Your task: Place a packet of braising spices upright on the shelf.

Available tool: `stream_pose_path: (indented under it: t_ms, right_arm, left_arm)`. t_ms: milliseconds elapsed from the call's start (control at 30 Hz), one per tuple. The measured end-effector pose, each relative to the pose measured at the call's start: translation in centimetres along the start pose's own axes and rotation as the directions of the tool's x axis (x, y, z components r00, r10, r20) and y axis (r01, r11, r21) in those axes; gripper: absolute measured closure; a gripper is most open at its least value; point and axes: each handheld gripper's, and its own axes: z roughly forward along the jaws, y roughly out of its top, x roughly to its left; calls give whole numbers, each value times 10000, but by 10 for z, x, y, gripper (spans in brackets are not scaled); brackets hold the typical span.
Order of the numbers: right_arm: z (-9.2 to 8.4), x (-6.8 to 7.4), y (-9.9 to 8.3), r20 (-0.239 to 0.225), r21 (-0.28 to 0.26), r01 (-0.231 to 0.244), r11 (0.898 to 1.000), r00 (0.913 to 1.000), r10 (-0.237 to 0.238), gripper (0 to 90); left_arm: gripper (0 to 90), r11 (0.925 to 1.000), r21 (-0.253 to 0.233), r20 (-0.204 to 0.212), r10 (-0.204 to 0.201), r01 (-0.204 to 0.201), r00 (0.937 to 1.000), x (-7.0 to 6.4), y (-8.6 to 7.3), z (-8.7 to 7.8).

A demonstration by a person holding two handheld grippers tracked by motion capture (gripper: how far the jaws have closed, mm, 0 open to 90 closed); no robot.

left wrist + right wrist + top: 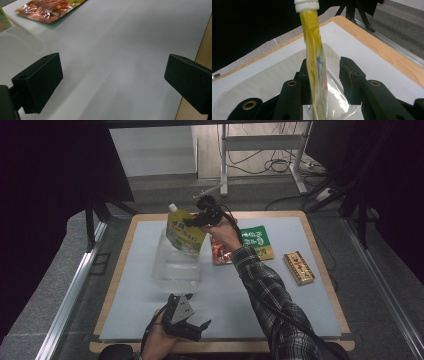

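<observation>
Right tool [192, 221] was out over the far-middle worktop [310, 310], plaid-sleeved forearm stretched forward, jaws pointing left. Yellow spouted pouch [184, 232] stood upright between those jaws with its lower end in a clear plastic container [175, 265]; jaws parted, one pad against the pouch, the other clear of it, no squeeze. Left tool [196, 326] sat low near the front edge, hand underneath, jaws wide apart with nothing in between. Blue print on the pouch, unreadable. Green packet [260, 242] with white characters, a red snack packet [220, 254] and a gold box [299, 267] lay to the right
</observation>
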Motion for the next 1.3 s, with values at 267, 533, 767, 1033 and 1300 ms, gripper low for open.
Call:
stream_pose_path:
  t_ms: [267, 533, 767, 1033, 1300]
  right_arm:
    - [-7, 4, -1, 55, 109, 359, 9993, 9993, -359, 884]
    - [6, 14, 10, 247, 389, 538, 9978, 9982, -548, 887]
    - [15, 20, 14, 707, 595, 614, 9963, 9953, -656, 890]
    - [11, 20, 11, 431, 265, 629, 9977, 9970, -641, 817]
    - [-2, 22, 10, 655, 99, 910, 9958, 9937, -914, 671]
  left_arm:
    - [13, 10000, 59, -4, 48, -48, 10000, -1, 0, 1]
    - [13, 10000, 35, 5, -2, 1, 10000, 0, 0, 1]
    - [13, 10000, 60, 25, 40, -40, 10000, -1, 0, 1]
    - [13, 9999, -40, -18, -150, 150, 9999, 1, 0, 0]
    - [13, 9997, -17, -1, -234, 234, 9997, 2, 0, 0]
